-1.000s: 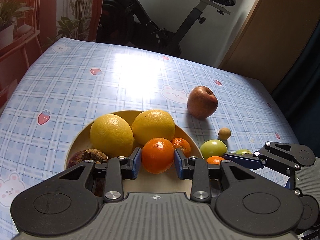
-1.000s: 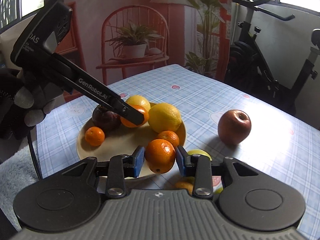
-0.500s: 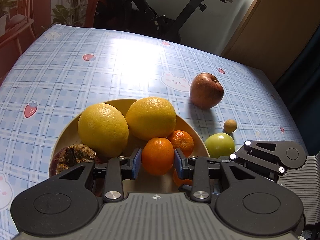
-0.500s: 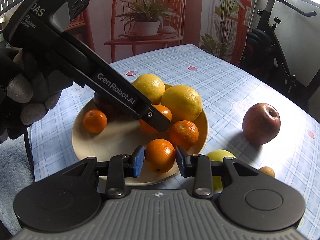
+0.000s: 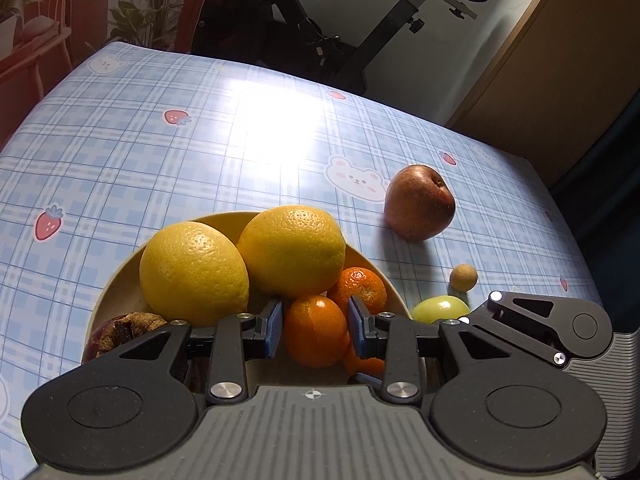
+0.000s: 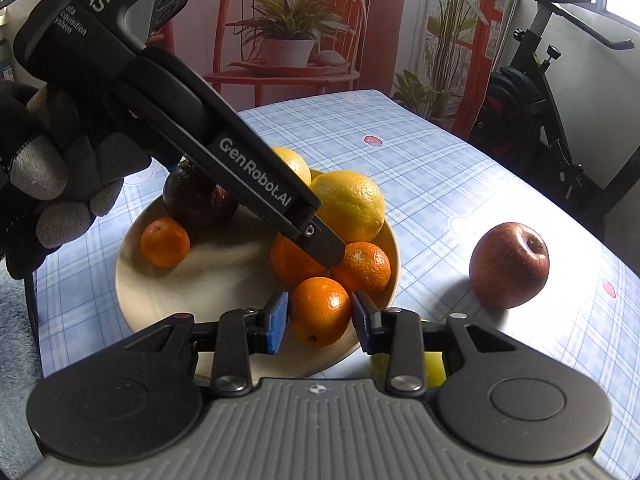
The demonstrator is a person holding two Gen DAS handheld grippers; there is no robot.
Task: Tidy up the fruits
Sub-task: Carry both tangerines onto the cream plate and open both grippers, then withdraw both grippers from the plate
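- Your left gripper (image 5: 316,330) is clamped on a mandarin (image 5: 316,330), blue pads (image 5: 274,328) pressed on both its sides, over the near part of the plate (image 5: 120,280).
- Your right gripper (image 6: 320,314) is clamped on a second mandarin (image 6: 320,314), held at the plate's near-right rim (image 6: 394,252).
- In the right wrist view, your left gripper's tip sits just behind the right-held mandarin, near-touching; whether they touch, cannot tell.
- A third mandarin (image 5: 358,290) lies on the plate just right-behind the left-held one, against the right lemon.
- A fourth mandarin (image 6: 165,242) sits alone on the plate's left side.
- Two lemons (image 5: 194,272) (image 5: 292,252) lie side by side, touching, at the plate's far side, just beyond the left gripper's fingers.
- A dark purple fruit (image 6: 198,202) sits at the plate's left edge, beside the left lemon.
- A red apple (image 5: 419,202) stands on the tablecloth (image 5: 160,152), right of the plate, well apart from both grippers.
- A green fruit (image 5: 440,308) lies on the cloth just off the plate's right rim, partly hidden by the right gripper.
- A small tan ball-like fruit (image 5: 463,277) lies between the green fruit and the apple.
- Your gloved left hand (image 6: 44,196) grips the left tool.
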